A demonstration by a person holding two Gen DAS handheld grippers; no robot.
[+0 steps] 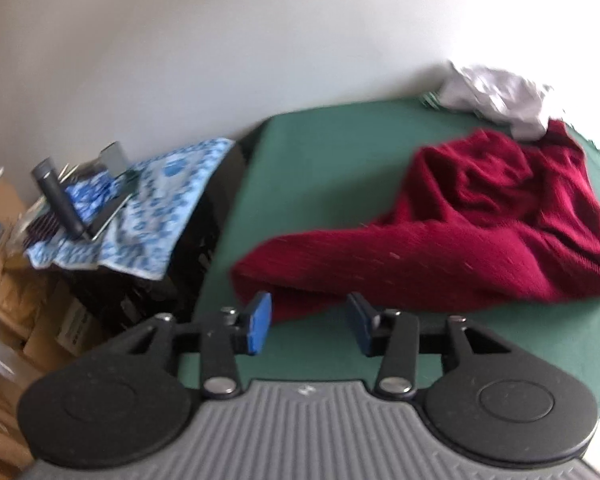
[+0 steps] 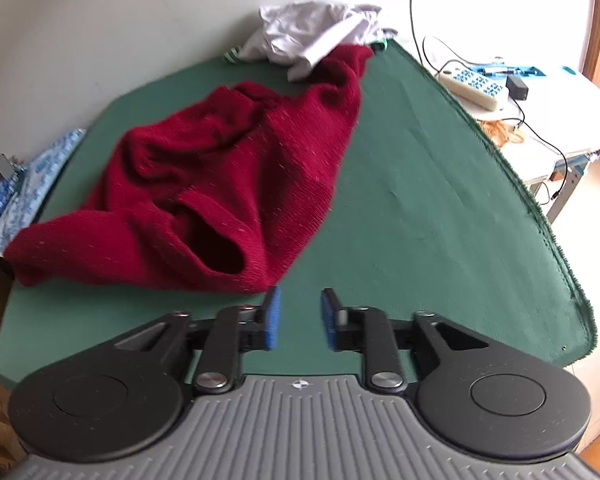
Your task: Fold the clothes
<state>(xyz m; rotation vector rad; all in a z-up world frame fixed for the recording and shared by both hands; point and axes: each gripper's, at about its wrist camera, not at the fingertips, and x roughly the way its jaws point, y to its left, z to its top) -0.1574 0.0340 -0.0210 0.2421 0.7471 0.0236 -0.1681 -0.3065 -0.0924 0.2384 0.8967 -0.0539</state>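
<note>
Left tool [image 1: 308,316] and right tool [image 2: 300,314] – both agape, empty, angled down by red sweater [image 2: 203,184].

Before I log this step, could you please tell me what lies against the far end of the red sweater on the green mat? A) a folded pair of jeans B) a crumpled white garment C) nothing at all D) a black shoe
B: a crumpled white garment lies at the back of the green mat, overlapping the far end of the red sweater.
</note>
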